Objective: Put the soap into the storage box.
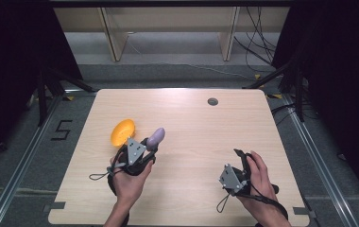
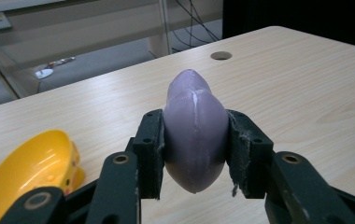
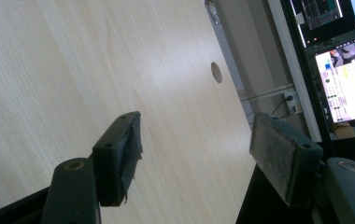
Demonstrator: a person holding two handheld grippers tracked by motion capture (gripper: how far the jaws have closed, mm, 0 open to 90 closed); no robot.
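Table centre bare beyond eggplant

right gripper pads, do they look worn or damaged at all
Yes. The foam on both right gripper pads is frayed, with ragged bits hanging from the edges. The left gripper's pads, clamped on the purple eggplant, fray likewise.

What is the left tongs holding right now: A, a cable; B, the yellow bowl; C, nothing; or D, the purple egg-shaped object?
D: the left tongs are clamped on both sides of the purple egg-shaped object, while the yellow bowl sits beside them on the table.
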